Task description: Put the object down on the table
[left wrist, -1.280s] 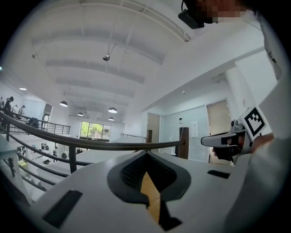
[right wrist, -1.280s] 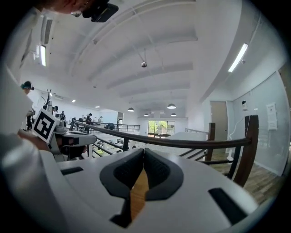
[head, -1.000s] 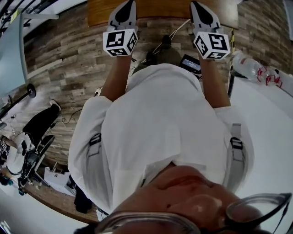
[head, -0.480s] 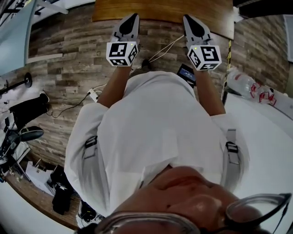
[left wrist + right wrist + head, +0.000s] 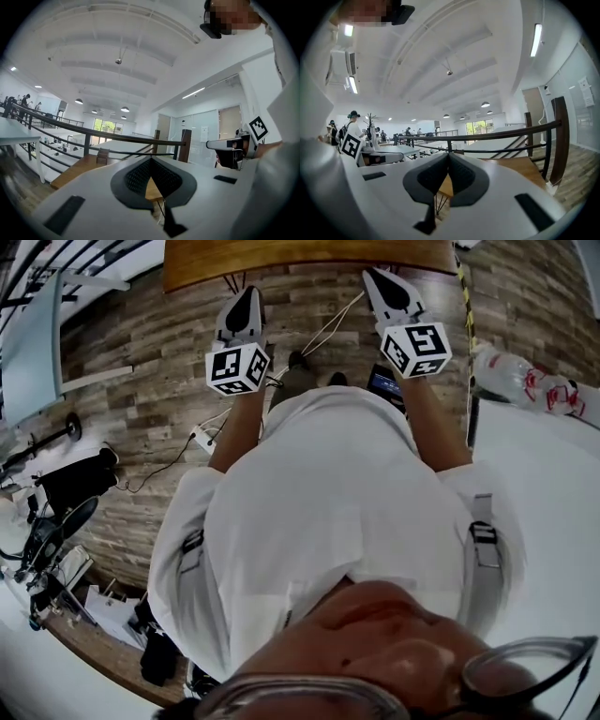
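The object did not show in any view, so I could not tell where it was. Neither pair of jaws had anything in it.

The left gripper (image 5: 247,292) (image 5: 150,159) had its jaws pressed together with only air between them. The right gripper (image 5: 377,276) (image 5: 448,154) had its jaws pressed together too. Both pointed at the far side of the scene, where a brown wooden desk (image 5: 300,254) (image 5: 75,171) (image 5: 520,166) stood. The tips of the jaws were near its near edge. Its thin black legs showed under it.

Behind the desk ran a dark rail (image 5: 93,133) (image 5: 501,133).

Below the grippers was a wooden floor (image 5: 141,362). A white cord (image 5: 328,329) ran across it to a power strip (image 5: 202,437) on the left. A small black screen (image 5: 384,385) sat near the right arm.

On the right was a white top (image 5: 553,484), and a clear bottle (image 5: 506,371) lay at its far edge. On the left, some black gear (image 5: 70,488) stood on the floor.

The person's white shirt (image 5: 328,512) filled the middle of the head view. Far away, other people (image 5: 351,124) stood by other desks.
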`<state>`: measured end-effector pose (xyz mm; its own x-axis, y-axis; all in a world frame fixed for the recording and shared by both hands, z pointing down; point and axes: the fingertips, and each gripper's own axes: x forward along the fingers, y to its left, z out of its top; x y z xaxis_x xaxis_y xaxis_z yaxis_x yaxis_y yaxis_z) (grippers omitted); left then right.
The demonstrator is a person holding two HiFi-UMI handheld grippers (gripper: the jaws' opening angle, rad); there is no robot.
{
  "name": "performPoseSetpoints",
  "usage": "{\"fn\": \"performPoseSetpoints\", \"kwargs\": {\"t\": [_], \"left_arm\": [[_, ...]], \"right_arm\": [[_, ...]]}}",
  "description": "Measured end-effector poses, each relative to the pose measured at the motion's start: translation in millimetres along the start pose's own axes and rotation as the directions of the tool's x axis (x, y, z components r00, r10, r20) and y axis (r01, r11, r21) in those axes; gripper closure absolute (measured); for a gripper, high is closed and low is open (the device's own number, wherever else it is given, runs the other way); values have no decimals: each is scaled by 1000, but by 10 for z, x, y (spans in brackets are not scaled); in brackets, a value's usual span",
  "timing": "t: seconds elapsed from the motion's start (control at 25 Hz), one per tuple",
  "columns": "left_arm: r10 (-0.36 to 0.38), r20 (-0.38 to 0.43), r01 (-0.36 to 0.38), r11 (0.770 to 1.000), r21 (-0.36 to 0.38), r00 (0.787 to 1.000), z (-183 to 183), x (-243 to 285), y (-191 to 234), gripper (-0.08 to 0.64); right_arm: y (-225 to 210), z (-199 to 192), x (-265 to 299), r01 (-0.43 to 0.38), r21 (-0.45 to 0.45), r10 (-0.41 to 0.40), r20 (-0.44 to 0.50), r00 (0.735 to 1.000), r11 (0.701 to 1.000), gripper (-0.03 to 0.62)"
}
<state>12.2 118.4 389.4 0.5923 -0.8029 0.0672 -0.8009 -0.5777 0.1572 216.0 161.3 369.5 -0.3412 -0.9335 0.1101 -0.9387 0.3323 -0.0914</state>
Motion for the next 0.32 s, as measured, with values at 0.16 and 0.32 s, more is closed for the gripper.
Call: {"fn": "performPoseSetpoints", "kwargs": {"t": [0.16,0.32], "left_arm": [[1,-15,-1,1000,-21,1000,-33,-59,-100,548],[-40,12,41,999,-26,999,96,58,-341,548]], "right_arm": [[70,105,-163,-29,4,29,13,1000,1000,569],[-111,212,-280,-7,8,7,33,999,1000,569]]}}
